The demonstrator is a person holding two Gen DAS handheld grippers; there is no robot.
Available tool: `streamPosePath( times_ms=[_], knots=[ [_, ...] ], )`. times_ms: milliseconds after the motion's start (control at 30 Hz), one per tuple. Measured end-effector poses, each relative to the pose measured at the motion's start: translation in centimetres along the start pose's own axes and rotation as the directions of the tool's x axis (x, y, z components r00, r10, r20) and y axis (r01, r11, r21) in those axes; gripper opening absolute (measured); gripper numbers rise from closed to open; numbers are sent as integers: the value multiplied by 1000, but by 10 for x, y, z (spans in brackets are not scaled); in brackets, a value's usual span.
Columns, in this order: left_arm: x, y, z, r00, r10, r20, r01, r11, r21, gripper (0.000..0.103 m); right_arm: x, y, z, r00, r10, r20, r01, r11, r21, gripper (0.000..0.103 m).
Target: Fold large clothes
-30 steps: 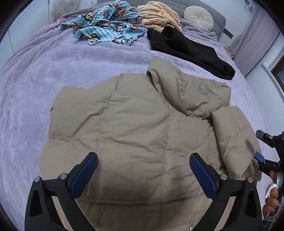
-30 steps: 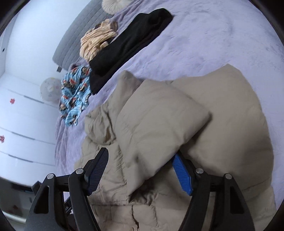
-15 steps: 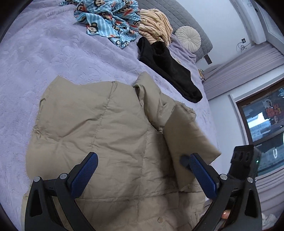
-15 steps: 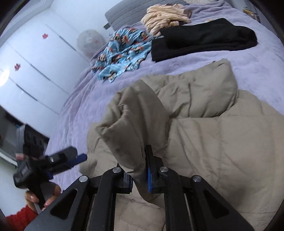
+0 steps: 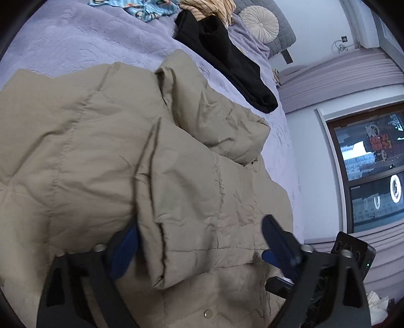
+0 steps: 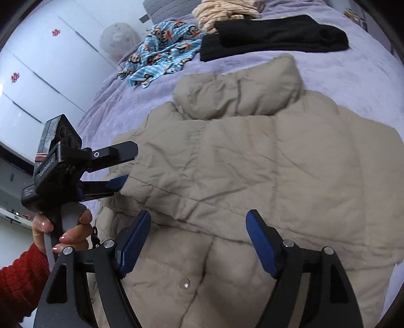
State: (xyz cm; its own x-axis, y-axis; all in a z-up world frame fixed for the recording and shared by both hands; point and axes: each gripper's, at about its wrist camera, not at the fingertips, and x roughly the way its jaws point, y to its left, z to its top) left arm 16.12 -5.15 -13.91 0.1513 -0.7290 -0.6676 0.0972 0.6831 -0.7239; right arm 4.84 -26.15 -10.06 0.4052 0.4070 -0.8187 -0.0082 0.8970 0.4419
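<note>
Lilac bed [image 6: 328,63]: beige jacket [image 6: 252,164], sleeve [image 5: 181,196] folded.

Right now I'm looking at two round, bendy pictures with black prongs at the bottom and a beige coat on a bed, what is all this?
No robot here: a person holds a hand tool in each hand, each a two-finger gripper with a wide-angle camera looking along its blue-padded fingers. One picture comes from the left gripper, the other from the right gripper, which also shows the left one and the hand holding it.

On the purple bed lies a beige puffer jacket with one sleeve folded across it. Further back lie a black garment, a blue monkey-print cloth and a striped yellowish piece.

The left gripper's jaws are closing around the sleeve's cuff. The right gripper's jaws are opening over the jacket and hold nothing.
</note>
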Motion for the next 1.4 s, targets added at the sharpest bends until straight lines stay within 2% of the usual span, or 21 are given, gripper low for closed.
streamPosePath(
  times_ms=[33, 67, 133, 233, 300, 367, 433, 533, 567, 633, 667, 767, 867, 933, 1000, 1033, 1100, 1167, 1267, 1333, 1400],
  knots=[
    [11, -3, 2, 999, -1, -38, 1, 1000, 4, 36, -5, -10, -6, 1000, 3, -10, -3, 1000, 27, 75],
    [20, -6, 3, 998, 1, -71, 0, 1000, 6, 7, -8, -18, -12, 1000, 3, -20, -2, 999, 45, 74],
    [24, -18, 4, 998, 8, -56, -6, 1000, 27, 7, -13, -33, -25, 999, -6, -43, 9, 997, 72, 74],
    [4, -43, 6, 999, -39, 12, 38, 997, 68, 7, -13, -46, -38, 998, -31, -63, 36, 996, 87, 69],
    [-18, -55, 9, 995, -75, 69, 69, 994, 86, 7, -15, -52, -40, 997, -57, -50, 60, 995, 75, 61],
    [-41, -60, 10, 988, -96, 123, 85, 992, 95, 7, -18, -60, -37, 993, -117, -28, 118, 992, 54, 39],
    [-57, -57, 11, 983, -101, 156, 88, 992, 85, 7, -22, -77, -32, 979, -205, -14, 206, 977, 57, 33],
    [-60, -43, 8, 988, -47, 145, 40, 998, 56, 7, -38, -112, -23, 948, -318, 30, 313, 943, 115, 27],
    [-55, -35, 7, 992, -37, 122, 33, 999, 36, 7, -45, -123, -21, 934, -355, 48, 346, 929, 134, 18],
    [-39, -21, -1, 997, 4, 72, -5, 1000, 16, 7, -54, -143, -20, 927, -368, 68, 354, 921, 165, 5],
    [-25, -15, -6, 999, 32, 43, -32, 999, 13, 7, -55, -151, -21, 924, -376, 63, 360, 915, 181, 2],
    [8, 5, -20, 993, 120, -12, -120, 993, -12, 8, -43, -173, -28, 932, -361, 33, 346, 913, 219, 0],
    [12, 16, -27, 994, 108, -5, -108, 993, -56, 8, -38, -184, -33, 942, -333, 33, 313, 912, 263, 0],
    [9, 13, -25, 992, 122, -3, -122, 992, -42, 8, -44, -181, -31, 947, -322, 15, 305, 908, 286, 0],
    [6, 9, -23, 989, 145, -9, -146, 989, -10, 8, -52, -167, -32, 955, -297, -7, 289, 924, 252, 5],
    [6, 8, -23, 988, 152, -12, -152, 988, -1, 8, -58, -157, -36, 965, -263, -20, 260, 939, 226, 5],
    [5, 6, -22, 986, 164, -10, -164, 986, 14, 8, -69, -132, -45, 991, -121, -57, 129, 977, 169, 5],
    [9, 2, -21, 983, 181, -4, -181, 983, 34, 8, -81, -110, -46, 997, -44, -58, 50, 993, 111, 5],
    [14, 3, -23, 980, 198, -1, -198, 979, 45, 8, -93, -103, -25, 992, -125, 25, 123, 990, 65, 5],
    [14, 4, -24, 979, 205, -1, -205, 978, 41, 8, -87, -123, -5, 974, -211, 80, 201, 973, 116, 5],
    [13, 3, -24, 975, 221, -8, -221, 975, 37, 8, -63, -152, 12, 960, -273, 64, 257, 948, 187, 5]
  ],
)
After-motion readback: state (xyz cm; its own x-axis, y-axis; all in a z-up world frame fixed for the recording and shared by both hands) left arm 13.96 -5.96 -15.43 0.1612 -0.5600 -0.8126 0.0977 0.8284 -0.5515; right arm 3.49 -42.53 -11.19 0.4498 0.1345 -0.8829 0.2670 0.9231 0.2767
